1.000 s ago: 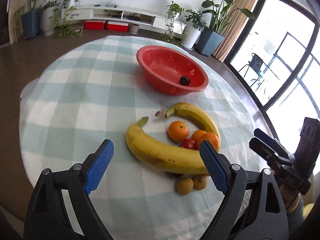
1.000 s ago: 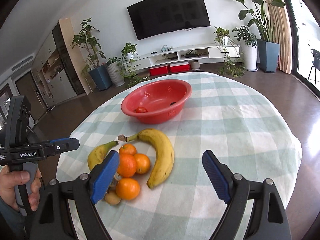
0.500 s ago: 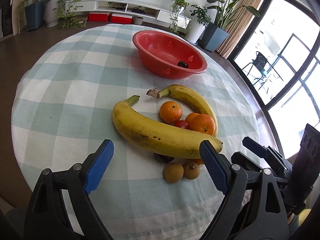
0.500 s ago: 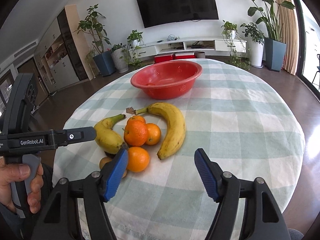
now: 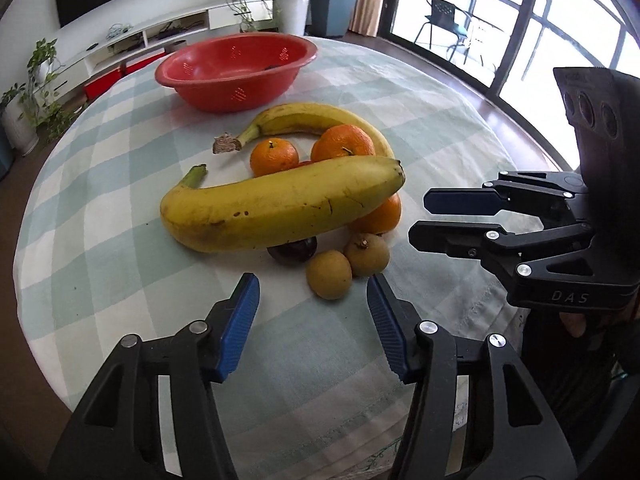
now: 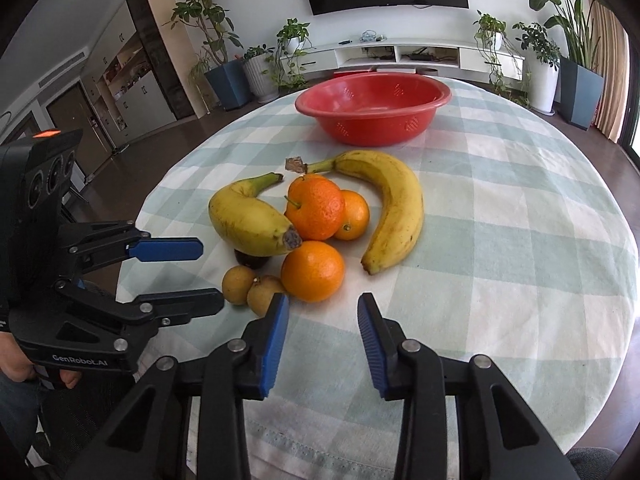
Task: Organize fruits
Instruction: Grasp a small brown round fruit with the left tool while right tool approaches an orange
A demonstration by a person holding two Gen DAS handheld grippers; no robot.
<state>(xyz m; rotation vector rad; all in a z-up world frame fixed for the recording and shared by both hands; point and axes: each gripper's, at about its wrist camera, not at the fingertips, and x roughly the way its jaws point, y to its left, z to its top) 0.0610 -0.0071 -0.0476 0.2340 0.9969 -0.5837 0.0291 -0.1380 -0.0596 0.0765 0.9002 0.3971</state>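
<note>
A pile of fruit lies mid-table: a big banana (image 5: pixel 276 204), a second banana (image 6: pixel 394 204), several oranges (image 6: pixel 313 271), two small tan fruits (image 5: pixel 329 274) and a dark fruit (image 5: pixel 293 249) under the big banana. A red bowl (image 5: pixel 236 68) stands behind the pile and also shows in the right wrist view (image 6: pixel 374 108). My left gripper (image 5: pixel 313 294) is open and empty, just short of the tan fruits. My right gripper (image 6: pixel 322 309) is open and empty, just in front of the nearest orange.
The round table has a green-and-white checked cloth (image 6: pixel 520 216). Each gripper shows in the other's view, left gripper (image 6: pixel 172 276), right gripper (image 5: pixel 460 216), close beside the pile. Plants, a TV shelf and windows ring the room.
Both grippers have moved down and forward toward the fruit pile, and their jaws have narrowed. The fruit has not moved.
</note>
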